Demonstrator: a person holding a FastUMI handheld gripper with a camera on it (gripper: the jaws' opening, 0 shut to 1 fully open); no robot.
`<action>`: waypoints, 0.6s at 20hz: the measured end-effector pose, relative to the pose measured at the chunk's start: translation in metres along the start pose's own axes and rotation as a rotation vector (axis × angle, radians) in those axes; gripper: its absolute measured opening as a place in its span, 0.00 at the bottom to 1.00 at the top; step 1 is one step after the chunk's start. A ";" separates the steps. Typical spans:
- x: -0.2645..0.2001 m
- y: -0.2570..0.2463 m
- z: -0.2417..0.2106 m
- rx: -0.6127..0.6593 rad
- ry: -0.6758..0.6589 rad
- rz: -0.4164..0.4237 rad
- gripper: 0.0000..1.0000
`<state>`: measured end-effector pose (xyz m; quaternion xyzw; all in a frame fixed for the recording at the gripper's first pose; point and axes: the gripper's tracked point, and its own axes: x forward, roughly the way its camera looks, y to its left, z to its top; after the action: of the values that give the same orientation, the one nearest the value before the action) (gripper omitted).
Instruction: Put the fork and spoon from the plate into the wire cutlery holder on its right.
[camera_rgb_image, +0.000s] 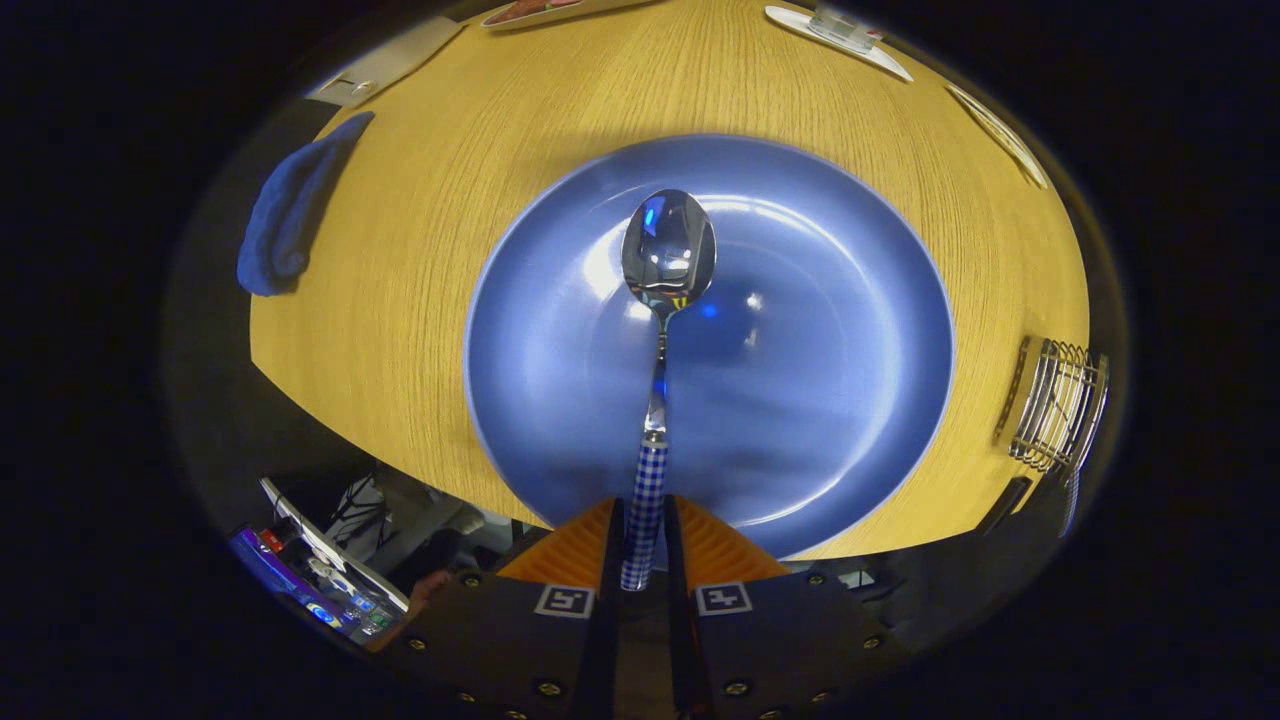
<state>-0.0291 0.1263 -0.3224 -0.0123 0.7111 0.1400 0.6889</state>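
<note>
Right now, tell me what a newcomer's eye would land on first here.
First the spoon: the claw is shut on its checked handle, and its shiny bowl points ahead over the blue plate. The plate lies on the wooden table. The wire cutlery holder stands to the plate's right, and a blue cloth lies at the table's left edge.

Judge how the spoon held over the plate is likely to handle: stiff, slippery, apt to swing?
The spoon looks like polished metal, so probably stiff. The gripper is shut on its checked handle only, far from the bowl, so it may pivot. Its glossy surface suggests it could slip.
</note>
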 end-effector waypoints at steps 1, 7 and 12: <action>-0.002 -0.002 -0.001 0.009 -0.014 -0.003 0.22; -0.016 -0.012 -0.004 -0.081 0.013 0.031 0.01; -0.045 -0.043 -0.019 -0.050 0.076 0.065 0.02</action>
<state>-0.0361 0.0727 -0.2859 -0.0118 0.7331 0.1791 0.6560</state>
